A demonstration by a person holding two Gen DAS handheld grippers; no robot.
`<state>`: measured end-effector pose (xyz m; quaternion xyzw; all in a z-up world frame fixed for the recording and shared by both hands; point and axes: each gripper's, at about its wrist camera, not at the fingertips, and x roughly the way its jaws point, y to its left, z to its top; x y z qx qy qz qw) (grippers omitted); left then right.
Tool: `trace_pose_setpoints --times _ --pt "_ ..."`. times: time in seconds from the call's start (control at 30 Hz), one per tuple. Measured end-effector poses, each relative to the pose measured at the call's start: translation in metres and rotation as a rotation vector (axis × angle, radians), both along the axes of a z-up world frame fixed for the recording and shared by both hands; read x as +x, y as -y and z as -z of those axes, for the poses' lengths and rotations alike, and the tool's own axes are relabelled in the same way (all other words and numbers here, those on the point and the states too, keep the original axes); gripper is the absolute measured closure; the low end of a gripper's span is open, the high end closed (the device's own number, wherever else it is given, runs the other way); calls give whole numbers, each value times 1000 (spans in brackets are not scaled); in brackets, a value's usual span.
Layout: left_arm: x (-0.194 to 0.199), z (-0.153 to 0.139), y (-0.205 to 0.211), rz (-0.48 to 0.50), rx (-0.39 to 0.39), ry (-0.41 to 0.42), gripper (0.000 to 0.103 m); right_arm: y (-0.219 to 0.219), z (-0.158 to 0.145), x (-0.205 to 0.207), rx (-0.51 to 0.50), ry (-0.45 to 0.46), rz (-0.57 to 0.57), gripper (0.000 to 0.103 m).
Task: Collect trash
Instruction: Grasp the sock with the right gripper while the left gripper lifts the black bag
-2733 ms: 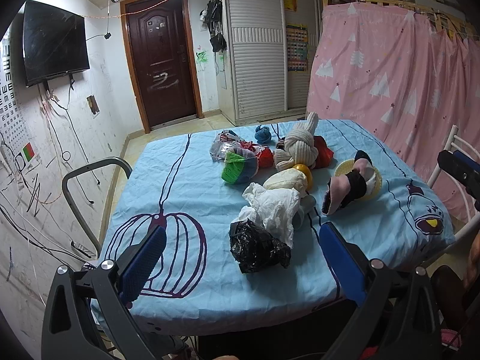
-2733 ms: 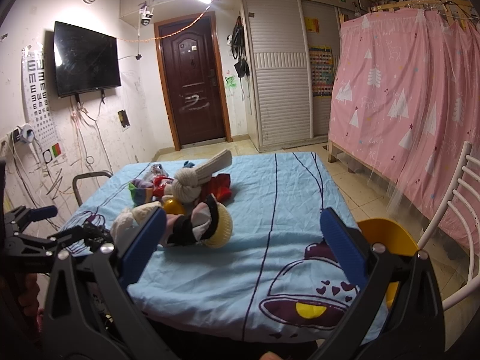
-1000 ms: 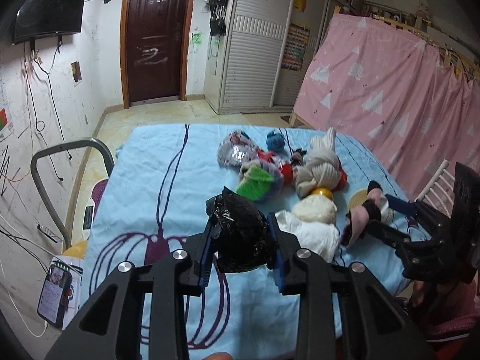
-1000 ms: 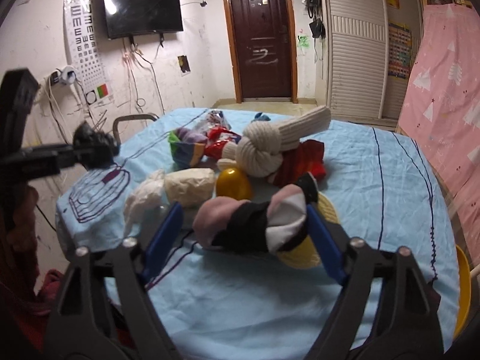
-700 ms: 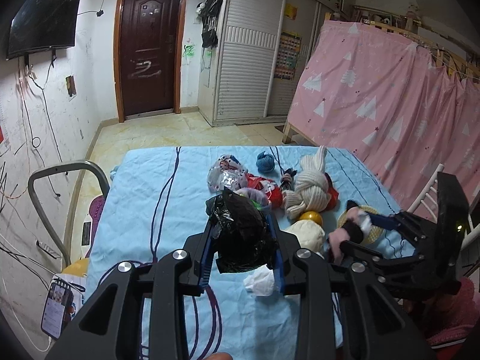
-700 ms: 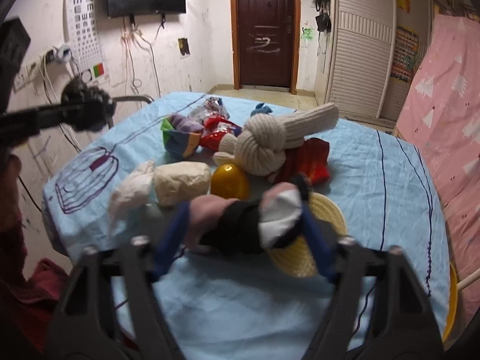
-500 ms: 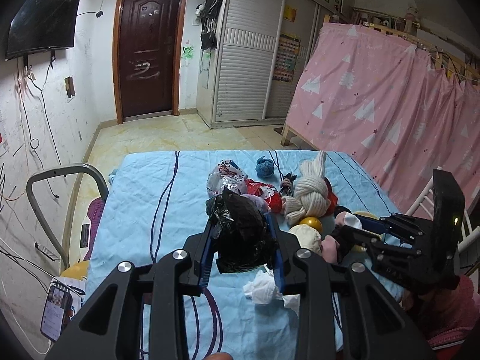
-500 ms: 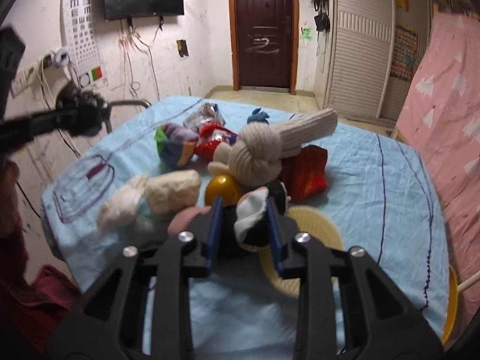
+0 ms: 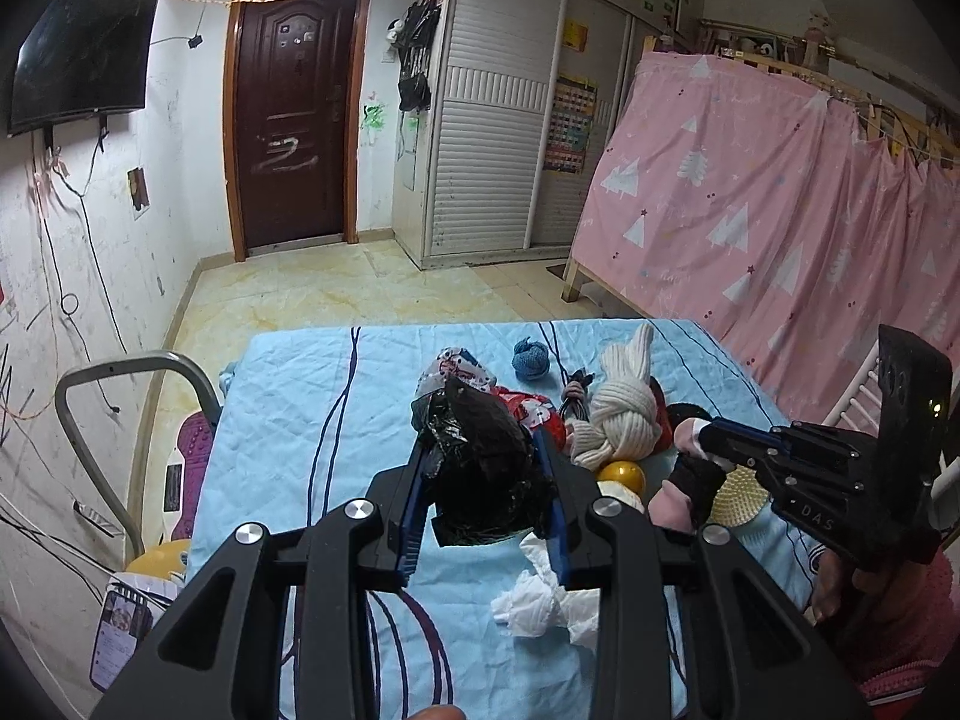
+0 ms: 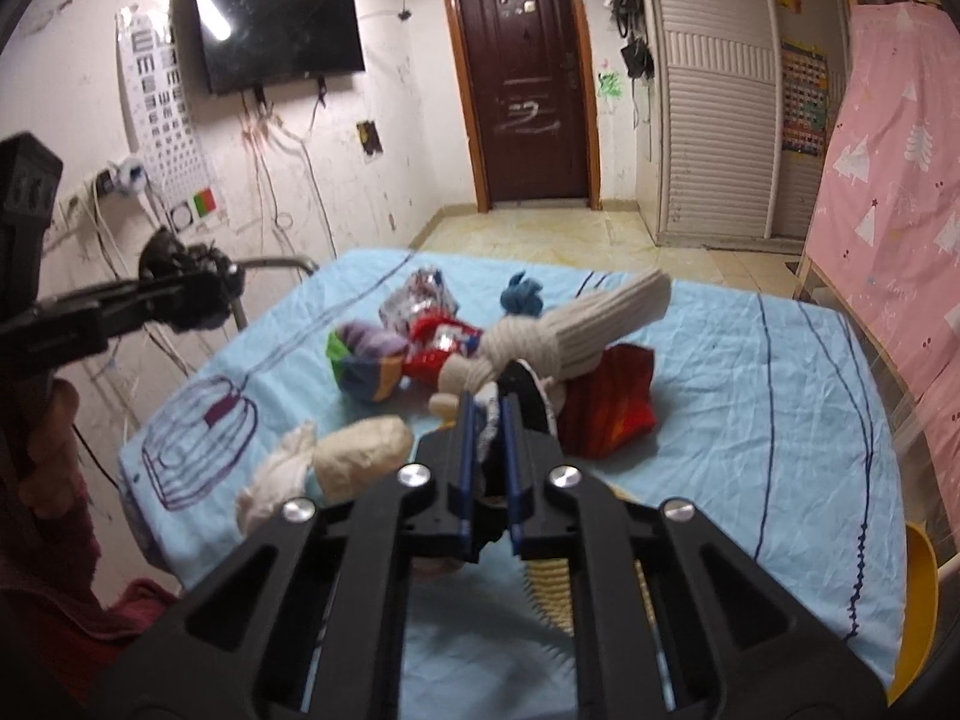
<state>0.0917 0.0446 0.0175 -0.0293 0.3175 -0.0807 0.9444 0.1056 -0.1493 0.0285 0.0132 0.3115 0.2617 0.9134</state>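
My left gripper (image 9: 483, 468) is shut on a crumpled black plastic bag (image 9: 480, 468) and holds it above the blue tablecloth (image 9: 288, 420). It shows far left in the right wrist view (image 10: 192, 288). My right gripper (image 10: 487, 420) is shut on a pink, black and white sock bundle (image 10: 522, 390), lifted over the pile; in the left wrist view the bundle (image 9: 684, 480) hangs from that gripper (image 9: 696, 450). A crumpled white tissue (image 9: 540, 600) lies on the cloth below my left gripper.
On the table lie a knotted cream sock (image 10: 558, 336), a red wrapper (image 10: 612, 408), a yellow ball (image 9: 621, 474), a cream bundle (image 10: 360, 450), a colourful cloth ball (image 10: 366, 366), a silver wrapper (image 10: 420, 294), a blue sock ball (image 9: 531, 357) and a yellow woven disc (image 9: 744, 498). A grey chair frame (image 9: 120, 372) stands left.
My right gripper closed on the sock bundle and lifted it off the yellow disc. My left gripper keeps holding the black bag raised, drifting slightly back.
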Motion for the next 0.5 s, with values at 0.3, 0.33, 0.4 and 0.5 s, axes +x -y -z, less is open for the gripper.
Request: trace_pose_setpoints --times 0.3,0.33,0.4,0.5 --pt "3 -23 43 70 42 34 79 45 -16 -8 71 55 83 95" --pt "4 -25 50 81 47 39 79 52 -17 -8 78 60 97 95" --pt "4 -31 67 110 59 50 79 70 -19 -11 93 73 134 95" --pt "6 -36 91 146 75 60 79 95 -21 -17 108 90 187 95"
